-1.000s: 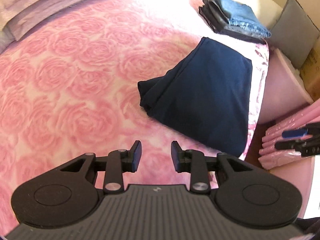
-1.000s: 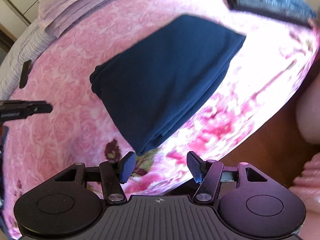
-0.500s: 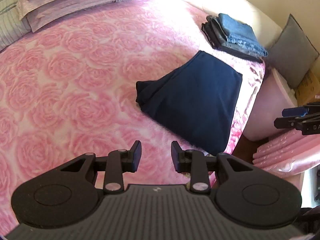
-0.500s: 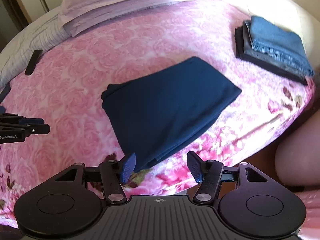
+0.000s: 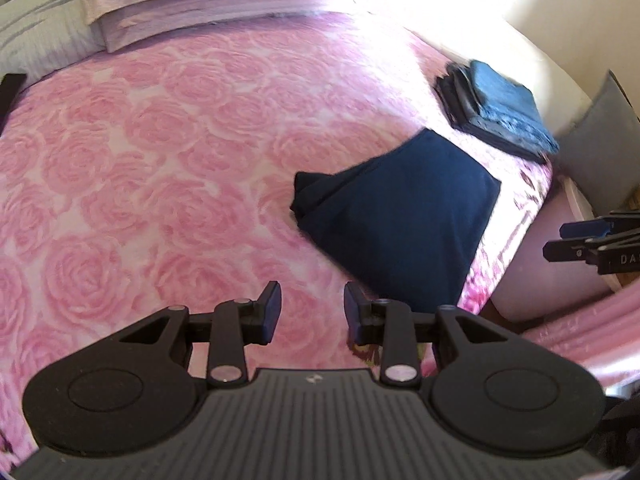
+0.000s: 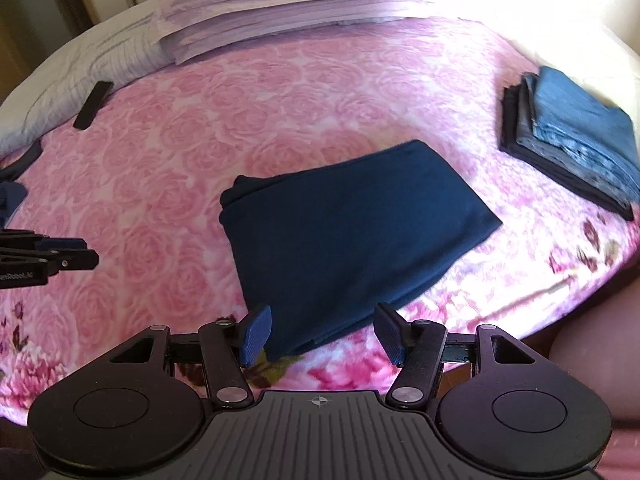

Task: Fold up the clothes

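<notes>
I see the bed [image 6: 168,168] with its pink rose cover filling both views, pale folded bedding [image 6: 280,12] stacked at its head. On it, near the foot edge, lies my navy garment [image 6: 352,232], folded into a flat rectangle with a bunched corner toward the left. Beyond it, well apart toward the far right corner, sits the stack of folded jeans [image 6: 576,140]. A small black object [image 6: 93,105] lies near the striped pillow.

My right gripper [image 6: 322,334] hangs over the garment's near edge with its jaws released wide, holding nothing; I cannot tell whether the left pad touches the cloth. My left gripper [image 5: 310,312] hovers over bare cover just left of the garment, jaws parted more narrowly and empty.

Compared with a second ago, both cameras have drawn back and up: the garment looks smaller and the bed's head has come into view. The garment itself lies as before.
</notes>
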`<state>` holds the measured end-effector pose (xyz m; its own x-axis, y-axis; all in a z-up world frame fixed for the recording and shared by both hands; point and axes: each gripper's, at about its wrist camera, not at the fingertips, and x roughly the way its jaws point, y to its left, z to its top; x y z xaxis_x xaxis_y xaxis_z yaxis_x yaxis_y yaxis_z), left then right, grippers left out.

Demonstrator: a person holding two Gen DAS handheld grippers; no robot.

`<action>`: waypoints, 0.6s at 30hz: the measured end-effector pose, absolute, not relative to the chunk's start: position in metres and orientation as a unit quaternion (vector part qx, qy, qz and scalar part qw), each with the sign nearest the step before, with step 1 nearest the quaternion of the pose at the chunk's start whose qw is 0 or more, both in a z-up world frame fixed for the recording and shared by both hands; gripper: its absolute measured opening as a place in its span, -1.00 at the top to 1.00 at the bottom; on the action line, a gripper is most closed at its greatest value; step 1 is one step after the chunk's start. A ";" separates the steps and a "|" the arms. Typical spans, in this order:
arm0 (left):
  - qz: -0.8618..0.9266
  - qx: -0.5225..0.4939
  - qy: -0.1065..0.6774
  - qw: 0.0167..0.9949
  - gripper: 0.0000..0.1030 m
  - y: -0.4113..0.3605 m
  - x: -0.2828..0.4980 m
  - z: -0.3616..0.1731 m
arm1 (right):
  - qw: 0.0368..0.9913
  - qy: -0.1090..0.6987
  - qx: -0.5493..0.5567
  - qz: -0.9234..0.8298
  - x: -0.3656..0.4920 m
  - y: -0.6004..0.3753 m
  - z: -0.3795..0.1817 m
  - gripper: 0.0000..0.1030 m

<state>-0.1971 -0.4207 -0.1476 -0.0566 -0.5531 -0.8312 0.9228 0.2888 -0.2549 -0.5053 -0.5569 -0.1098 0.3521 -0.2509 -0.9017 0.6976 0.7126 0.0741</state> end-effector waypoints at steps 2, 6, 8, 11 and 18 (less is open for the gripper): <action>-0.544 0.190 0.468 0.670 0.41 -0.425 -0.201 -0.148 | 0.796 0.488 0.223 -0.281 -0.507 -0.570 -0.112 -0.17; -0.506 0.186 0.486 0.688 0.39 -0.445 -0.221 -0.162 | 0.806 0.494 0.211 -0.248 -0.519 -0.607 -0.120 -0.17; -0.478 0.189 0.499 0.698 0.38 -0.455 -0.234 -0.171 | 0.812 0.495 0.211 -0.228 -0.530 -0.632 -0.126 -0.17; -0.443 0.195 0.515 0.707 0.28 -0.467 -0.259 -0.181 | 0.823 0.495 0.203 -0.189 -0.548 -0.674 -0.136 -0.18; -0.378 0.179 0.554 0.720 -0.05 -0.498 -0.294 -0.197 | 0.824 0.513 0.202 -0.134 -0.576 -0.769 -0.163 -0.46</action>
